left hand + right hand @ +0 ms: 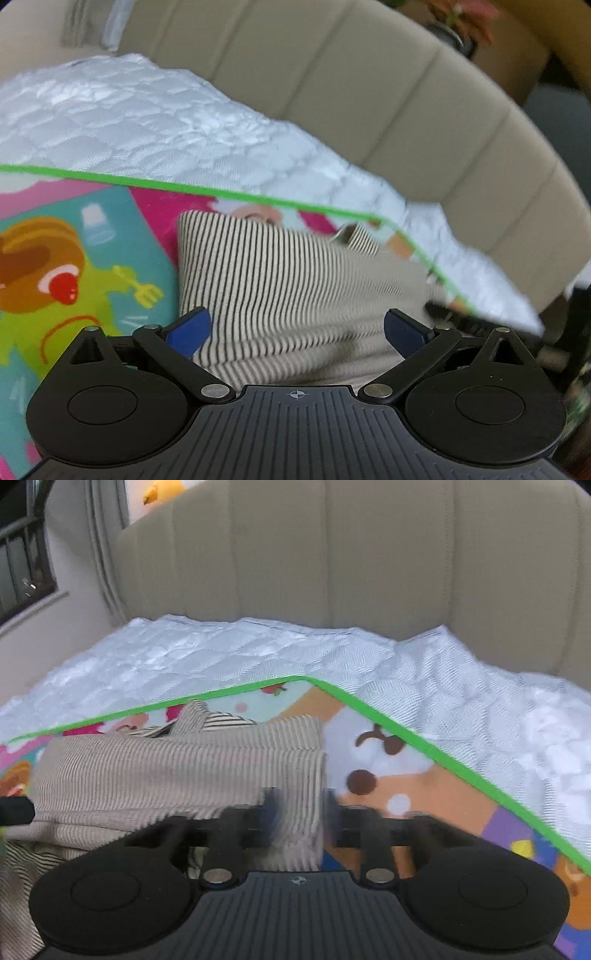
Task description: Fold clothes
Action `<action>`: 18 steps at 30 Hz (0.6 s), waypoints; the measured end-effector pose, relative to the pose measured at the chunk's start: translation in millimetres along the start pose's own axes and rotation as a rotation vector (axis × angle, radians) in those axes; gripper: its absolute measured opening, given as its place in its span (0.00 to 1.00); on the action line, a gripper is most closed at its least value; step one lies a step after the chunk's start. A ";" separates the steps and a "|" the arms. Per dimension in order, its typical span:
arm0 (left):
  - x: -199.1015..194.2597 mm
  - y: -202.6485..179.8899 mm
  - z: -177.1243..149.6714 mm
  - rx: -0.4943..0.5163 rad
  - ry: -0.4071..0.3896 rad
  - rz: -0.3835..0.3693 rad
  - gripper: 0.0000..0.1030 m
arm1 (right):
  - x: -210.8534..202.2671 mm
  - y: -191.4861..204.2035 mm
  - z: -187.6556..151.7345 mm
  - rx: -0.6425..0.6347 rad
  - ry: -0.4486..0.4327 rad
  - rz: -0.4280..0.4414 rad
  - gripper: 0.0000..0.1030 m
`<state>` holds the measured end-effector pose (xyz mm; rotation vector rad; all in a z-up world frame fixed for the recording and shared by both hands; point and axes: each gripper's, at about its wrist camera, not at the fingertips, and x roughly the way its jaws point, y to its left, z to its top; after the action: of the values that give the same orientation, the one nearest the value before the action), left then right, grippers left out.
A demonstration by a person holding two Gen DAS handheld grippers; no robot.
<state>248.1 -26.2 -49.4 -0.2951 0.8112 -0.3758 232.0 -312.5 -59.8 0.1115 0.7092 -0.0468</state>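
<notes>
A beige garment with thin dark stripes [295, 280] lies folded on a colourful play mat [110, 240] with a green border. My left gripper [297, 332] hovers over the garment's near part, its blue pads [188, 332] spread wide with nothing gripped. In the right wrist view the same garment [166, 775] stretches to the left, and its right edge runs between the blurred fingers of my right gripper [303, 812]. Those fingers stand apart and do not press the cloth. The mat [424, 786] shows to the right of the garment.
The mat lies on a white quilted bedcover [258, 650], also seen in the left wrist view [147, 122]. A padded beige headboard [369, 554] rises behind the bed. A yellow toy [162, 491] sits above it, and a window [22, 554] is at the left.
</notes>
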 end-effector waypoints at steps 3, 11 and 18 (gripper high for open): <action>6.7 10.4 -4.8 0.005 0.037 0.038 1.00 | -20.3 -3.6 2.1 0.125 -0.083 0.013 0.71; 10.0 18.7 -7.5 0.049 0.054 0.058 1.00 | -36.7 9.0 -4.4 0.212 -0.164 0.211 0.99; 11.8 19.6 -6.9 0.063 0.064 0.052 1.00 | 7.8 0.1 -23.6 0.273 0.004 0.135 1.00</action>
<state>254.5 -14.6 -69.2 -0.2034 0.8668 -0.3634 222.6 -309.7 -82.7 0.4209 0.6947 -0.0136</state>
